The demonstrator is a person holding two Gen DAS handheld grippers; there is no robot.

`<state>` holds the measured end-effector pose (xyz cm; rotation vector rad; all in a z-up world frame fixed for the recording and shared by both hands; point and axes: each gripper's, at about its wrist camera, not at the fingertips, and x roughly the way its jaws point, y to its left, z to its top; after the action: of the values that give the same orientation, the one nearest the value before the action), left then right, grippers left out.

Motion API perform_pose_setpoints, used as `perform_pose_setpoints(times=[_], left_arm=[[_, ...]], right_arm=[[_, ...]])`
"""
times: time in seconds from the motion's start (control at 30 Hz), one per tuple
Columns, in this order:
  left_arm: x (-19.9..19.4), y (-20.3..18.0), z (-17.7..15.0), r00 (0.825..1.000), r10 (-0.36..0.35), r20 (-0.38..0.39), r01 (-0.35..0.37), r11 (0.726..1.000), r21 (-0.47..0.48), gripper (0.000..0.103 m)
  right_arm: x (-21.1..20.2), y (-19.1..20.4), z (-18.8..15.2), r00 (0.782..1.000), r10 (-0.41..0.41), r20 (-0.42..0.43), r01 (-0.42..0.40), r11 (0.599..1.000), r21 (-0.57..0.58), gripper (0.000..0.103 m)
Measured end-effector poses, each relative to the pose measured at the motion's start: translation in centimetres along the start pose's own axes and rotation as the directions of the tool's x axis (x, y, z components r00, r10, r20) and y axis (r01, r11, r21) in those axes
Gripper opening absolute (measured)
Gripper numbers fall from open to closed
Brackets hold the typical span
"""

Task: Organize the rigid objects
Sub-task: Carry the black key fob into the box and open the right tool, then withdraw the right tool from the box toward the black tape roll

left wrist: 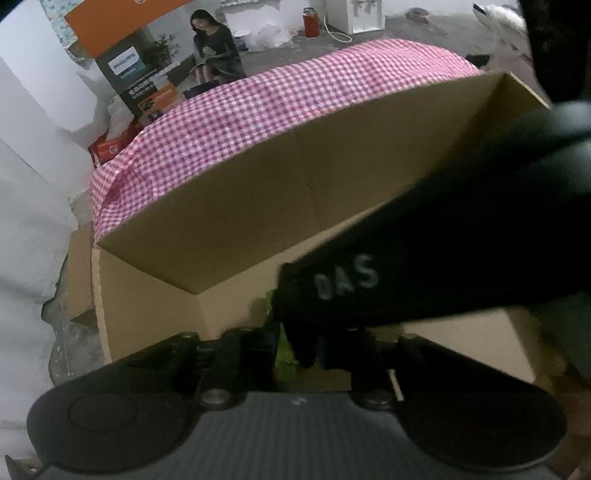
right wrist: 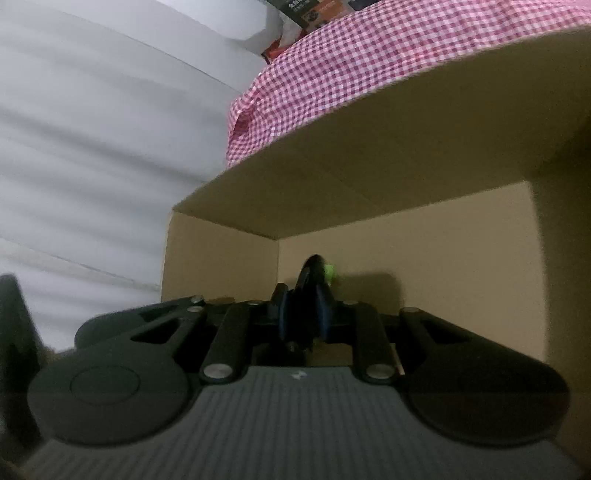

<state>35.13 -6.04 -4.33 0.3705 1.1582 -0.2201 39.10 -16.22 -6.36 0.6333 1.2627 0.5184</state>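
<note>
**Holding a black-and-green piece over an open cardboard box**

Looking along the left gripper (left wrist: 314, 332): only a sliver of bright green (left wrist: 286, 350) visible low between the fingers (left wrist: 258, 343), shape unreadable. Ahead, an open cardboard box (left wrist: 240, 206), plain brown, one long flap raised in front of a pink checked cloth (left wrist: 277, 110) draped over a surface. Beyond that, a printed carton (left wrist: 140, 74) and a red container (left wrist: 311, 22) on a grey floor. Blocking the right half of the view, the black body of the right gripper (left wrist: 306, 354), slanting down from upper right, tip right at the left fingers. Left fingers slightly apart; whether pressed on anything, impossible to tell.

Looking along the right gripper (right wrist: 303, 295): a small dark object with a green tip (right wrist: 314, 267), upright, clamped between the closed blue-padded fingers (right wrist: 282, 310), poised above the box interior (right wrist: 406, 240). Same raised flap and checked cloth (right wrist: 351, 55) above, pale blurred sheeting (right wrist: 92, 147) to the left. Aimed steeply down into the box corner.
</note>
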Motion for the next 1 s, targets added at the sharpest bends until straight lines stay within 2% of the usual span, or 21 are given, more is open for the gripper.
perform_pose_setpoints(times=[0.03,0.1,0.17,0.23,0.43,0.6,0.7,0.77,0.83,0.9,1.0], left_arm=[[-0.4,0.2,-0.1,1.000,-0.005,0.013,0.006,1.000,-0.007,0.039],[-1.4,0.1,-0.3,0.999,-0.005,0.044,0.005,1.000,-0.007,0.045],[-2.6,0.1,-0.4,0.997,0.001,0.072,-0.001,1.000,-0.008,0.049],[-3.9,0.1,-0.6,0.995,-0.011,0.099,0.013,1.000,-0.020,0.059],[-8.2,-0.1,-2.1,0.982,-0.061,0.179,0.068,0.997,-0.034,0.064],[-13.2,-0.4,-4.3,0.952,-0.099,0.289,0.107,0.994,-0.014,0.068],[-16.6,-0.6,-6.6,0.926,-0.125,0.356,0.134,0.991,0.000,0.075],[-18.6,-0.8,-8.3,0.903,-0.144,0.405,0.152,0.988,0.013,0.080],[-20.0,-1.1,-10.1,0.884,-0.167,0.437,0.168,0.985,0.035,0.088],[-21.1,-1.9,-12.3,0.864,-0.206,0.459,0.195,0.978,0.071,0.091],[-21.4,-3.4,-15.2,0.846,-0.279,0.455,0.253,0.960,0.119,0.091]], right_arm=[[0.1,0.2,0.2,1.000,0.013,0.000,-0.013,1.000,-0.007,0.018],[-0.4,0.5,0.2,0.999,0.040,0.011,-0.040,0.999,-0.007,0.027],[-1.0,0.8,0.2,0.998,0.055,0.027,-0.054,0.998,-0.018,0.042],[-2.1,1.0,0.1,0.996,0.069,0.050,-0.067,0.997,-0.025,0.050],[-7.1,1.6,-1.2,0.985,0.098,0.139,-0.090,0.994,-0.067,0.058],[-13.4,4.1,-4.5,0.962,0.093,0.256,-0.048,0.983,-0.176,0.080],[-17.9,6.0,-7.7,0.940,0.071,0.335,0.017,0.967,-0.253,0.091],[-20.8,7.3,-10.3,0.920,0.039,0.390,0.087,0.949,-0.302,0.102],[-23.3,8.5,-13.2,0.888,-0.016,0.460,0.193,0.920,-0.342,0.102],[-25.0,9.2,-16.0,0.855,-0.081,0.512,0.304,0.878,-0.369,0.102],[-25.8,9.9,-20.0,0.786,-0.225,0.577,0.494,0.789,-0.366,0.102]])
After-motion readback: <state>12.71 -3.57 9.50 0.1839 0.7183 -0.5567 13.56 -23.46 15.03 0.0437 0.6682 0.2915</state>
